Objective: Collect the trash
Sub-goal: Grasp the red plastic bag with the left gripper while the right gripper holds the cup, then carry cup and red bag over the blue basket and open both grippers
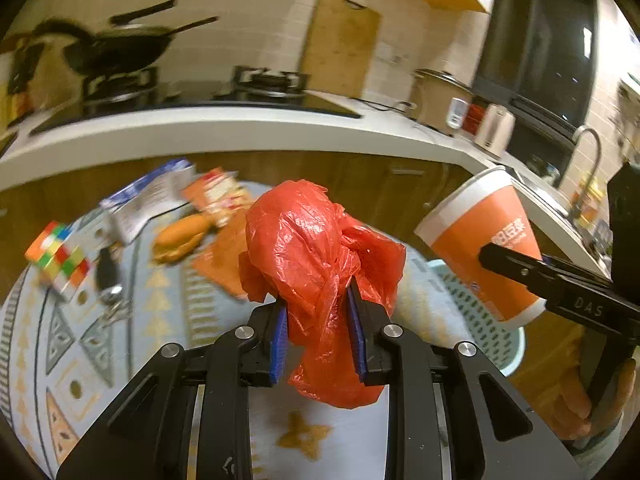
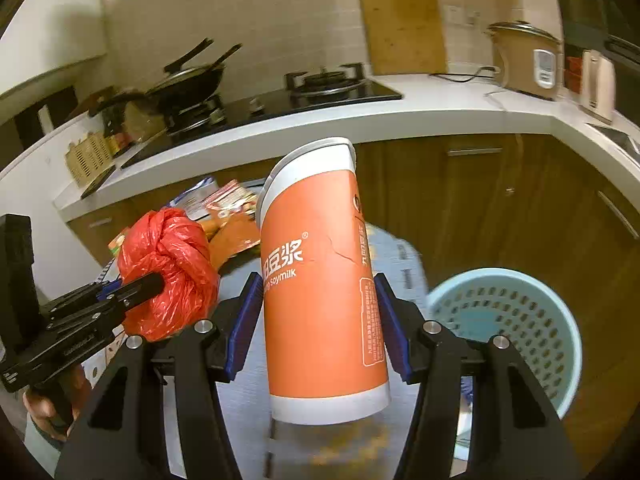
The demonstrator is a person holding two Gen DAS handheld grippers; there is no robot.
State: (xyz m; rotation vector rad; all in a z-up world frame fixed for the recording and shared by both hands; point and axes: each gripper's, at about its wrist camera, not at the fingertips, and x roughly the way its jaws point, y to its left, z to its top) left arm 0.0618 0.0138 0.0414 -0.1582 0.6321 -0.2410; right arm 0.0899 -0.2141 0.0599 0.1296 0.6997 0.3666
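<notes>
Two pieces of trash were in my tongs. My left gripper [image 1: 320, 320] clamped a knotted red plastic bag [image 1: 316, 256] at frame centre. My right gripper [image 2: 316, 320] squeezed an orange soymilk cup [image 2: 320, 280], with a blue basket [image 2: 516, 320] at lower right.

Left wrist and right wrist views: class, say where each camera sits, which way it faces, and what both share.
Left wrist: on the left gripper, facing the kitchen counter; its fingers clamp a red plastic bag; a hand shows.
Right wrist: on the right gripper, facing the counter; its fingers hold an orange soymilk cup.
Shared: bag, cup, blue basket, stove.
</notes>
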